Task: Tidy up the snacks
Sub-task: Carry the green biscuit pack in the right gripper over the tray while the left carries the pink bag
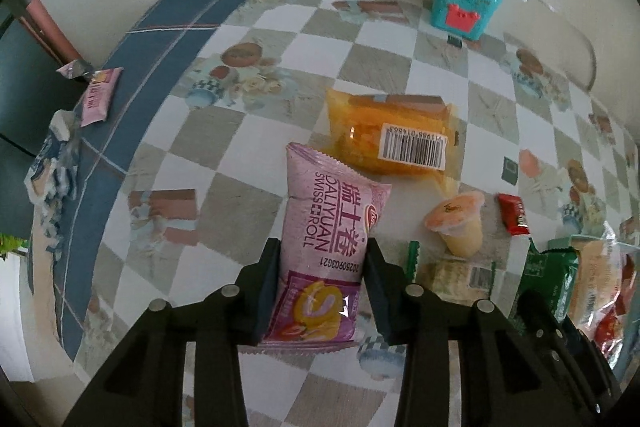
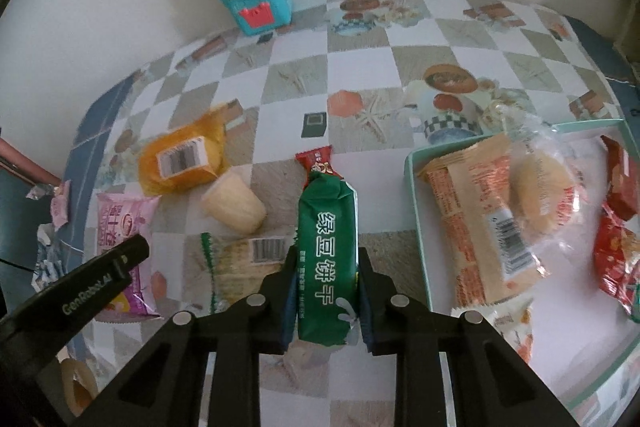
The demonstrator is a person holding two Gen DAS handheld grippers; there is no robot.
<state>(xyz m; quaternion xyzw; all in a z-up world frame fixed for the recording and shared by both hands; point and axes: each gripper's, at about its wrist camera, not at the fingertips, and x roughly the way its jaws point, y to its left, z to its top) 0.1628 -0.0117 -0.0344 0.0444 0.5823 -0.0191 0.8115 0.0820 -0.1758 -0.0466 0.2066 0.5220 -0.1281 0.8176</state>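
Checkered tabletop (image 2: pixel 280 75) carries loose snacks beside a teal tray (image 2: pixel 418 187) at its right edge. Left claw (image 1: pixel 322 287) grips the pink Swiss roll packet (image 1: pixel 324 239) and right claw (image 2: pixel 326 291) the green mung-bean biscuit pack (image 2: pixel 326 247); both should lift clear before crossing the tray's rim.

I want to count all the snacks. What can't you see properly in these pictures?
- Tray, right wrist view: its right part is cut off by the picture edge.
- Cracker pack, right wrist view: partly hidden behind the right gripper.
- Small wrappers at the table edge, left wrist view: too small and blurred to read.
- Pink roll, left wrist view: its sides are hidden by the left gripper.
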